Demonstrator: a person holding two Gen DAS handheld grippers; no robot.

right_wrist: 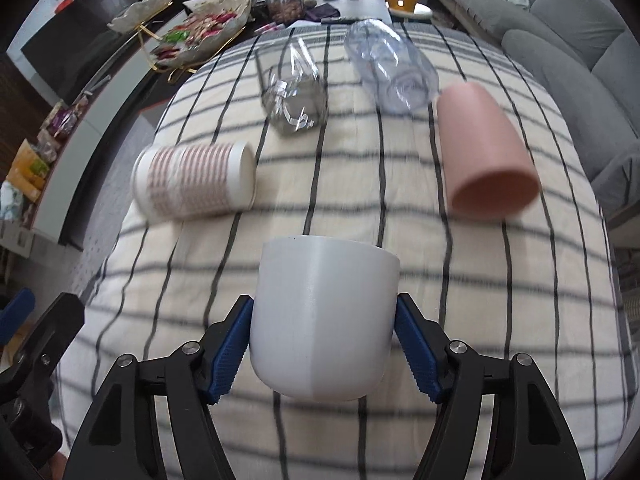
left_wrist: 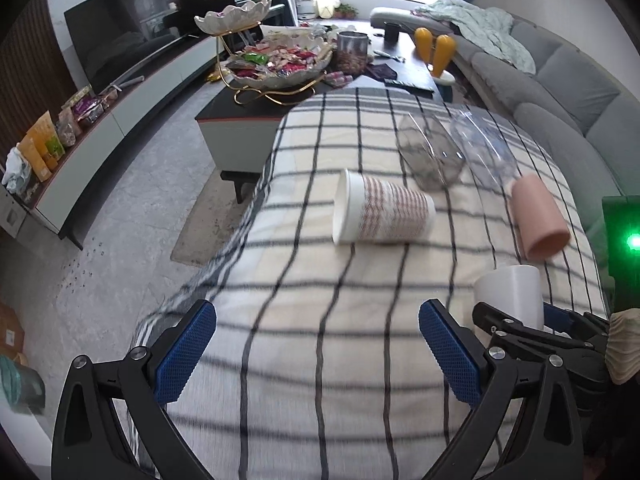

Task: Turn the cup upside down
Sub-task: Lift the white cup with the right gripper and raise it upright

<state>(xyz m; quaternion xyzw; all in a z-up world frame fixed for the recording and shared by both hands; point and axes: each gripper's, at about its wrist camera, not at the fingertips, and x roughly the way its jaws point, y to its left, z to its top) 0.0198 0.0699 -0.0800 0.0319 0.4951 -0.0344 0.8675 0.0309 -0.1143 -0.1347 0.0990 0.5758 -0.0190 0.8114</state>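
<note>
Across the whole foreground spreads a cream cloth with a dark grid (left_wrist: 320, 280), draped over the bench that carries the cups; beyond it lie a grey stone-look floor, a long grey sofa (left_wrist: 560, 80) on the right with a pale green blanket, a low TV cabinet (left_wrist: 132, 88) on the left with snack packets along its top, and a dark coffee table (left_wrist: 248, 116) under bright windows. On that table stands a two-tier scalloped dish (left_wrist: 276, 60) heaped with wrapped sweets, beside a clear canister (left_wrist: 351, 52) holding something brown, possibly nuts. On the cloth four vessels lie on their sides: a clear plastic bottle-like container (right_wrist: 390, 68), a smoky grey glass (right_wrist: 294, 92), a pink cup (right_wrist: 486, 148) with its mouth turned toward the right wrist camera, and a paper cup with reddish stripes (right_wrist: 192, 182); none shows any contents. The white cup (right_wrist: 324, 320) is held just above the cloth at the near edge, its flat end up and rounded end down, with the right gripper (right_wrist: 324, 344) clamped on its sides, blue pads pressing both flanks. The left gripper (left_wrist: 316, 352) hovers over bare cloth with its fingers spread wide and nothing between them. Only the left wrist view shows a green light glowing on the right tool (left_wrist: 632, 240) and the striped cup's open mouth; the right wrist view shows that cup's closed base.
</note>
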